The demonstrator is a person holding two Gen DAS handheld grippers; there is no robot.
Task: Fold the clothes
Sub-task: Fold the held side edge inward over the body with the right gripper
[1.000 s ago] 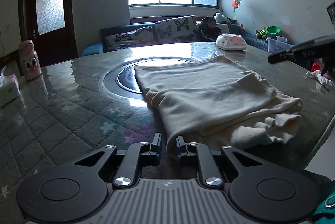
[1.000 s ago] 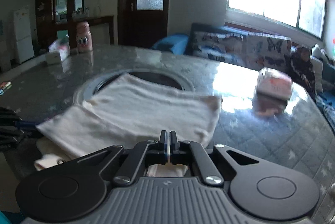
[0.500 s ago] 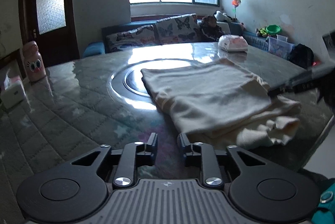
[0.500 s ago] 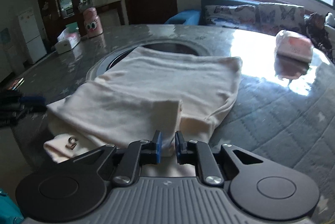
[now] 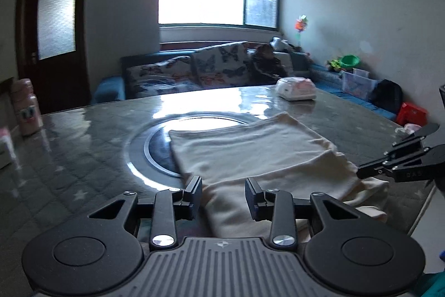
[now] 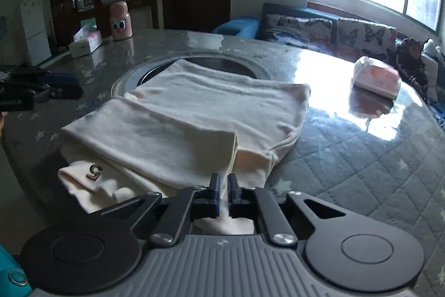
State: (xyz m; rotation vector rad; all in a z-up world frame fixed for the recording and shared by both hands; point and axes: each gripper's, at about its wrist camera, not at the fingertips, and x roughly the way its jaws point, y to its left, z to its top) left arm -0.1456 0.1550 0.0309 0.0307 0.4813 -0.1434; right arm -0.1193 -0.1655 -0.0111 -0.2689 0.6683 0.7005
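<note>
A cream-coloured knit garment (image 5: 250,155), folded into a rough rectangle, lies on the near half of a round grey quilted-pattern counter (image 5: 69,158) under a glossy clear cover, its far edge overlapping the dark circular inset (image 5: 155,147) at the counter's centre. Part of the cloth, bearing a small metallic "5" emblem (image 6: 94,171), spills out from under the fold at the counter's near edge.

The left gripper (image 5: 223,195) hovers above the garment's near left corner, its black fingers (image 5: 194,195) parted, having just been opening, with cloth visible beneath the gap but neither pad pressing on it. The right gripper (image 6: 224,192) points down at the opposite near corner; its blue-padded fingers (image 6: 215,192) stand almost together with only a narrow slit between them, and whether any cloth is pinched there cannot be told. From the left wrist view the right gripper (image 5: 400,166) reaches in from the right edge with its tips at the garment's side.

A pink cartoon-eyed bottle (image 6: 120,20) and a white tissue box (image 6: 83,42) stand at the far left of the counter, well apart from the garment. A pink-and-white soft tissue pack (image 6: 376,79) sits on the far right, in the window glare. A sofa with butterfly-print cushions (image 5: 194,69) lines the wall under the window.
</note>
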